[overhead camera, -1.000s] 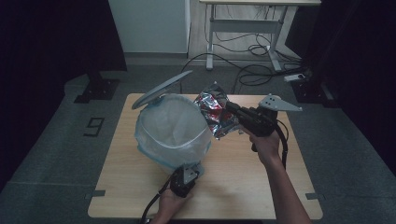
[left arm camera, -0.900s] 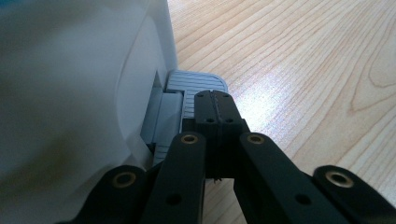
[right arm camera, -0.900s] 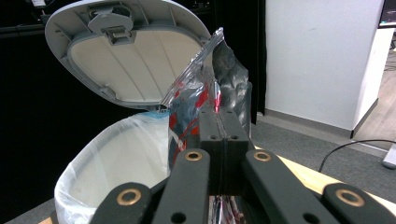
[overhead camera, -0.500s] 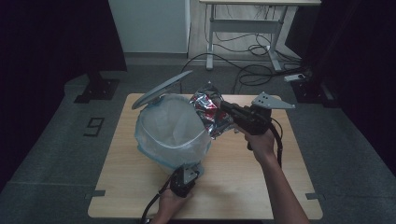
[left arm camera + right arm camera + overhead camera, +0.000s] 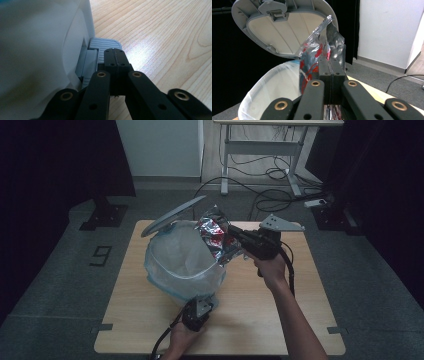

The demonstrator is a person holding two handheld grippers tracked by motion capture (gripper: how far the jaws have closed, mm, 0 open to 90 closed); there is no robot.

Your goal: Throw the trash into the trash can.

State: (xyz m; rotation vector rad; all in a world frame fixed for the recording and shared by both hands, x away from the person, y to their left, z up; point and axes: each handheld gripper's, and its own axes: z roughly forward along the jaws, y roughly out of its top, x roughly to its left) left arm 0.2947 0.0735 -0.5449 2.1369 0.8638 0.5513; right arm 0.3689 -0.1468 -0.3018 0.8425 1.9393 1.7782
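A grey pedal bin with a pale liner stands on the wooden table, its lid raised. My right gripper is shut on a crumpled silver and red foil bag, held at the bin's right rim. In the right gripper view the foil bag hangs from the shut right gripper, beside the open lid and over the liner. My left gripper is at the bin's foot. Seen closer, the left gripper is shut, its tips lying on the grey ribbed pedal with nothing between them.
The white bin wall rises close on one side of the left gripper. Bare wood lies on its other side. Beyond the table a desk frame and cables sit on the grey floor.
The right gripper has carried the foil bag leftward, closer over the bin's opening. The left gripper has stayed at the pedal and the lid has stayed up.
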